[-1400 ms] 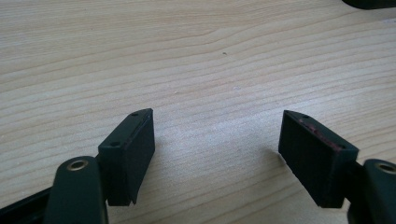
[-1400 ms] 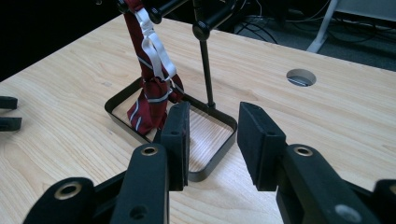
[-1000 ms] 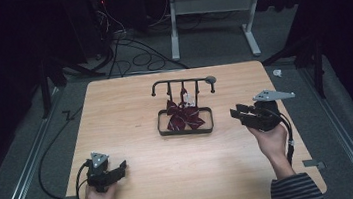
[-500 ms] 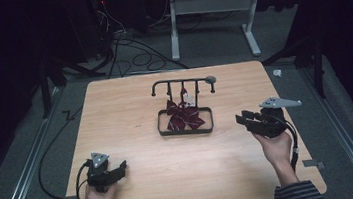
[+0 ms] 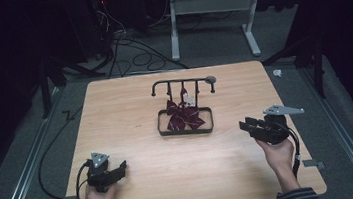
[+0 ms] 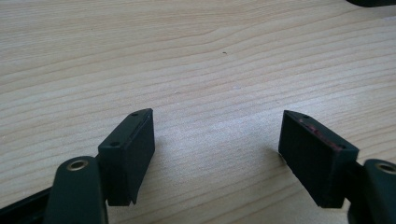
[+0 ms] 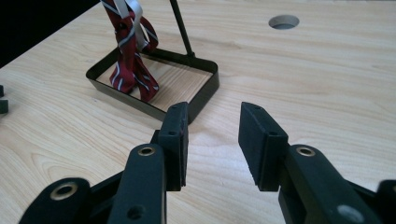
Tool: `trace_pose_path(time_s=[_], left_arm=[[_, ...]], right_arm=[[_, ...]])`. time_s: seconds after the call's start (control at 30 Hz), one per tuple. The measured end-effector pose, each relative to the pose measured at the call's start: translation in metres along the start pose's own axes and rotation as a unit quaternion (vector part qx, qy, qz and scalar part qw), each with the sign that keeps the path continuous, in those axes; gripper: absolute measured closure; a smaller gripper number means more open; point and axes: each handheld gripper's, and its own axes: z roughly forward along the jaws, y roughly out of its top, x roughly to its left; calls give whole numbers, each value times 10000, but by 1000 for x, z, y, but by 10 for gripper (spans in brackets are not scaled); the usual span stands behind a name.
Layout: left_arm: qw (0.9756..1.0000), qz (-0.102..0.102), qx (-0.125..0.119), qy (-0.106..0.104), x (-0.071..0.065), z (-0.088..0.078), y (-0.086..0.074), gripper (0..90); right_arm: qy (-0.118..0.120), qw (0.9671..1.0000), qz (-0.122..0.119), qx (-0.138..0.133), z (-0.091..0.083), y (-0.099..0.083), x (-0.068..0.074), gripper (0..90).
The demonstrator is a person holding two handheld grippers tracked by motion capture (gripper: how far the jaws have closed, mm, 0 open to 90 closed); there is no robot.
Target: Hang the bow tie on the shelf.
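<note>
High view: right gripper (image 5: pixel 249 126), jaws spread and empty, is being aimed toward centre-frame bow tie (image 5: pixel 182 117); a grip on the cloth, clear of the rack (image 5: pixel 181 84), is being advised.

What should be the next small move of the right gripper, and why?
Probably to move the right gripper forward toward the dark red bow tie hanging on the black stand. Its jaws stand open with nothing between them, it points at the stand's tray, and bare table lies between them.

Materials and finishes seen

The bench (image 7: pixel 303 84) is pale, smooth-grained wood; the tray (image 7: pixel 205 95) is dark glossy metal; the striped bow (image 7: pixel 128 70) is woven cloth with a sheen.
</note>
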Motion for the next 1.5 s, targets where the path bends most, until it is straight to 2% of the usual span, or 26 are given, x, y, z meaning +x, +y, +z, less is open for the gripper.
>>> trace_pose_path(time_s=[0.37, 0.7, 1.03, 1.27, 1.37, 1.5], left_arm=[[10000, 19, 15, 7, 0, 0, 0, 275], [10000, 27, 20, 12, 0, 0, 0, 275], [10000, 31, 21, 15, 0, 0, 0, 275], [10000, 32, 23, 16, 0, 0, 0, 275], [10000, 33, 21, 21, -1, 0, 0, 275], [10000, 32, 21, 21, -1, 0, 0, 276]], right_arm=[[-107, 9998, 63, 125, 6, -18, -4, 643], [-74, 9995, 202, 223, 13, -36, -6, 635], [-194, 9990, 210, 333, 21, -48, -7, 616], [-318, 9986, 109, 409, 27, -55, -7, 593], [-427, 9981, 57, 444, 30, -57, -7, 579], [-668, 9962, -153, 542, 35, -60, -5, 552]])
